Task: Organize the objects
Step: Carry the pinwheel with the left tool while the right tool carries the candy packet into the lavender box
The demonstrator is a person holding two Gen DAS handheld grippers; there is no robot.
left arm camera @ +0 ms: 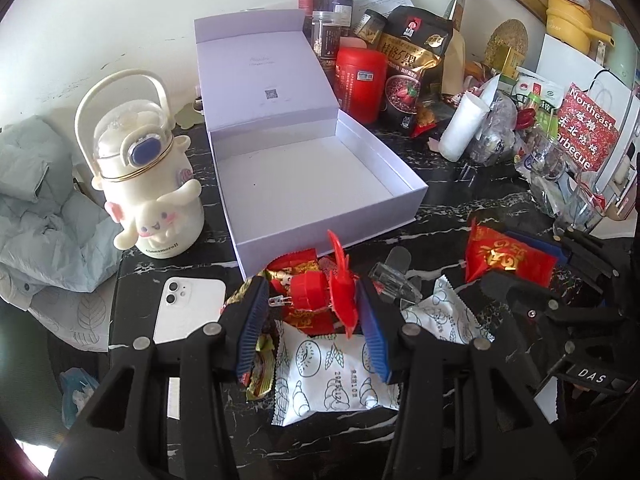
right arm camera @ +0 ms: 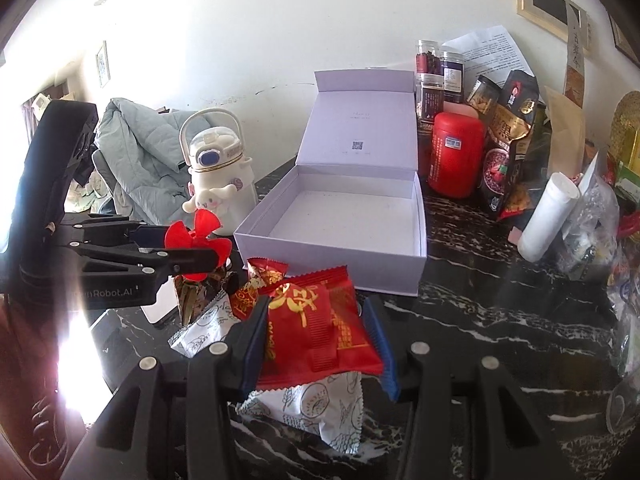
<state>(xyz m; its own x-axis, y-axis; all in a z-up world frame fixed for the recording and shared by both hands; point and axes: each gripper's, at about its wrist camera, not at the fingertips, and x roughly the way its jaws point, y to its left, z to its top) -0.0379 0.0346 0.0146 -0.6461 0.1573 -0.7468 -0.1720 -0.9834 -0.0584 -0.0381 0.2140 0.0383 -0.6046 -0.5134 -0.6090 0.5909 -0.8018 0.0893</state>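
Black plastic gripper [left arm camera: 316, 320] frames — silver screw heads, ribbed blue fingers [left arm camera: 253, 320] — one marked "Robot.AI".

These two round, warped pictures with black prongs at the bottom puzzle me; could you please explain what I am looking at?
Each picture comes from a wide-angle camera on a hand-held two-finger gripper, one in each of a person's hands, looking forward along its black fingers with blue pads. There is no robot arm.

The first is the left gripper's view. The left gripper is closed on a small red plastic toy fan. The second is the right gripper's view; the right gripper holds a flat red snack packet with gold print, and the other gripper shows at its left.

On the black marble-patterned table stands an open, empty lilac cardboard gift box, with a white cartoon-dog water bottle, a white smartphone, white printed snack packets and a red canister around it.
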